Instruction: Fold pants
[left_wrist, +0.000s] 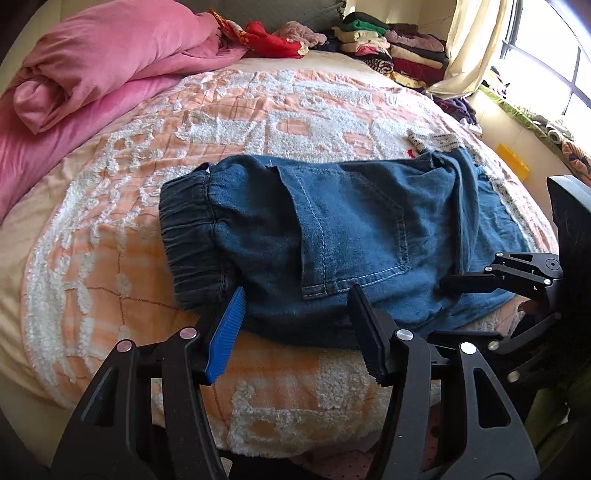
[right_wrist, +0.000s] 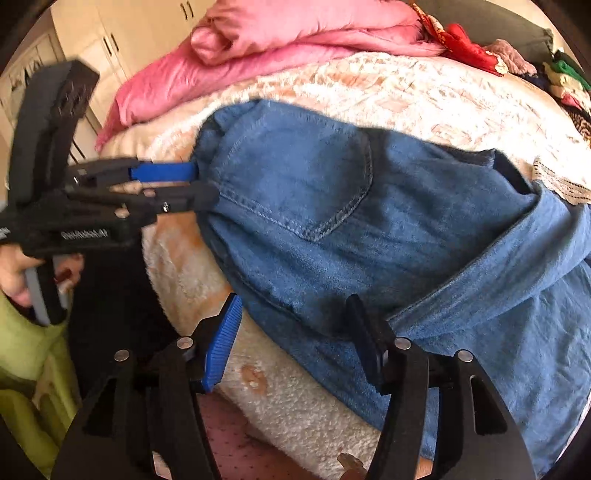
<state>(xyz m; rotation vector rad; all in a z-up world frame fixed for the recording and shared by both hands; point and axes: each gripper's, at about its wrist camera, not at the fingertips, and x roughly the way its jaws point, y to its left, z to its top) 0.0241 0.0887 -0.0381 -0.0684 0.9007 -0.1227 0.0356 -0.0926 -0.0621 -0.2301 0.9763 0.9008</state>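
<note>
Blue denim pants (left_wrist: 351, 229) lie folded on the bed, elastic waistband (left_wrist: 184, 236) to the left and a back pocket facing up. My left gripper (left_wrist: 297, 290) is open at their near edge; the cloth lies flat between its blue and black fingers, unpinched. From the right wrist view the same pants (right_wrist: 314, 192) fill the middle. My right gripper (right_wrist: 293, 297) stands open over their near fold, pads off the cloth. Each gripper shows in the other's view: the right gripper (left_wrist: 439, 310) at the pants' right end, the left gripper (right_wrist: 207, 184) at the waistband side, held by a hand (right_wrist: 14, 273).
The bed carries an orange and white tufted bedspread (left_wrist: 221, 122). A rolled pink quilt (left_wrist: 92, 70) lies at the back left, red cloth (left_wrist: 269, 40) behind it. Stacks of folded clothes (left_wrist: 391, 48) stand at the back right by a curtain (left_wrist: 469, 44) and window. White cupboards (right_wrist: 110, 40) stand beyond the bed.
</note>
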